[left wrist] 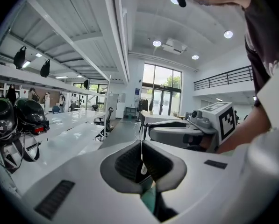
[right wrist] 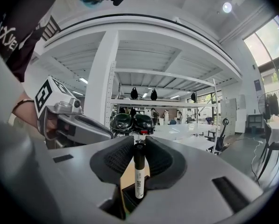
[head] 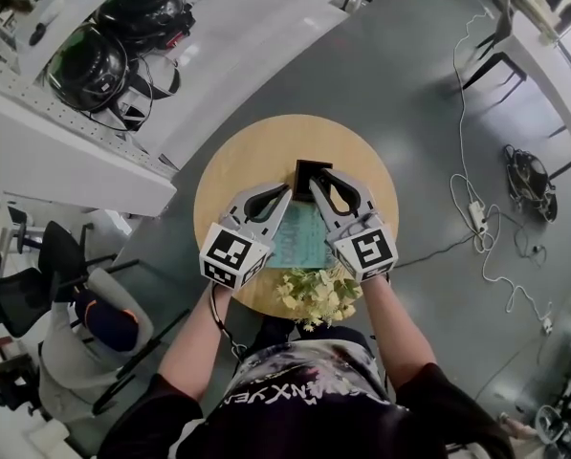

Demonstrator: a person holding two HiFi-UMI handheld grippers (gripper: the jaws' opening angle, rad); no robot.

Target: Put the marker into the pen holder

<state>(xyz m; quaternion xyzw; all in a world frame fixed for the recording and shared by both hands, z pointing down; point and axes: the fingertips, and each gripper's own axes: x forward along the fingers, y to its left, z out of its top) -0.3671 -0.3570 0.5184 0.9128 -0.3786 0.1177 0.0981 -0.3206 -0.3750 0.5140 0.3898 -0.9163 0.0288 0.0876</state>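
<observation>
A marker (right wrist: 139, 171) with a black cap and a white body stands upright between the pads of my right gripper (right wrist: 139, 148), which is shut on it. Its lower end reaches into the black pen holder (right wrist: 129, 199) directly beneath. In the head view the pen holder (head: 305, 170) stands at the middle of the round wooden table (head: 237, 161), with my right gripper (head: 316, 180) over it; the marker is hidden there. My left gripper (head: 283, 192) sits just left of the holder, and its jaws (left wrist: 141, 146) meet with nothing held.
A teal book (head: 295, 237) lies on the table between the two grippers. A bunch of pale flowers (head: 318, 295) sits at the near edge. White shelving with black helmets (head: 113, 46) stands to the left, and cables (head: 476, 218) trail across the grey floor on the right.
</observation>
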